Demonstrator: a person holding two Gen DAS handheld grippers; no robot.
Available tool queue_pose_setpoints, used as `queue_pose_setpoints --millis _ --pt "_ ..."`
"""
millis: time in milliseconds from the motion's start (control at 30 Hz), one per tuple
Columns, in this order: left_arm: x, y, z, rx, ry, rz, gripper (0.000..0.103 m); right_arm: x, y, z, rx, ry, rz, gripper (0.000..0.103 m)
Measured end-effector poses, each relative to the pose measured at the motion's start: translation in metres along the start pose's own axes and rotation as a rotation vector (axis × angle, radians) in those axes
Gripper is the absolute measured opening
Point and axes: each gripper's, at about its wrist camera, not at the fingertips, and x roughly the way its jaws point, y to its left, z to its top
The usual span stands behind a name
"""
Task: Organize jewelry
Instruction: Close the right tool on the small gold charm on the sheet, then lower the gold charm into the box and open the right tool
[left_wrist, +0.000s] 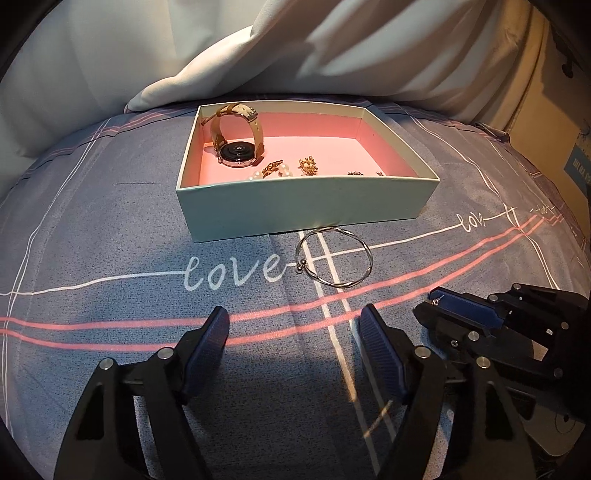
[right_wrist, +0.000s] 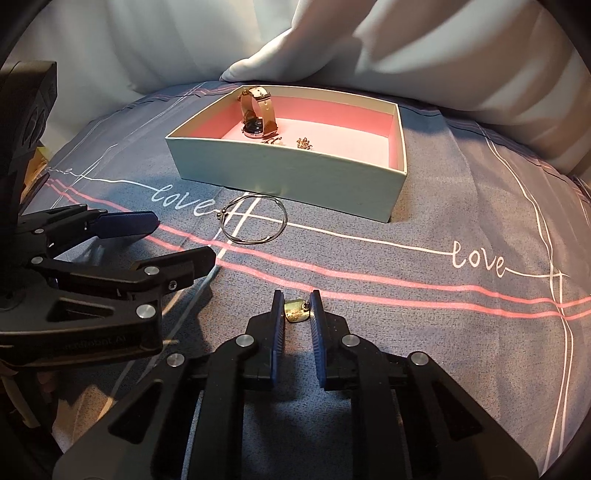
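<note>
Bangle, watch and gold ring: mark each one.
Bangle (left_wrist: 364, 254): left wrist view, right side of the hoop.
Watch (left_wrist: 238, 150): left wrist view, dark round case.
Gold ring (right_wrist: 296, 311): right wrist view, band's face.

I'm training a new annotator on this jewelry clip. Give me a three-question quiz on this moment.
1. True or false: the tan-strapped wristwatch lies inside the pale green cardboard box.
2. Where is the thin silver wire bangle? A in the box; B on the grey bedsheet before it; C in a gripper.
3. What does the right hand-held gripper pinch?

Key: 1 true. 2 B. 3 A small gold ring.
</note>
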Motion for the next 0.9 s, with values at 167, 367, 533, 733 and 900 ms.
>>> queue_pose_setpoints --millis 167,367,533,733,900 --pt "0.001 0.001 0.001 0.001 0.011 0.024 0.007 -0.002 0.001 0.001 -0.002 -0.004 0.004 0.015" --pt "-0.005 -0.001 0.005 0.002 0.007 -0.005 0.004 -0.01 0.006 0.01 -0.015 -0.028 0.01 0.015" --pt "-0.018 -0.001 0.023 0.002 -0.038 -0.021 0.004 -0.028 0.008 0.037 -0.037 -0.096 0.003 0.015" --pt "-0.032 0.006 0.072 -0.023 -0.122 -0.017 0.004 -0.046 0.004 0.093 -0.064 -0.195 -0.037 0.015" --pt "-0.04 0.011 0.117 -0.038 -0.187 -0.003 0.004 -0.051 0.0 0.14 -0.065 -0.246 -0.068 0.015"
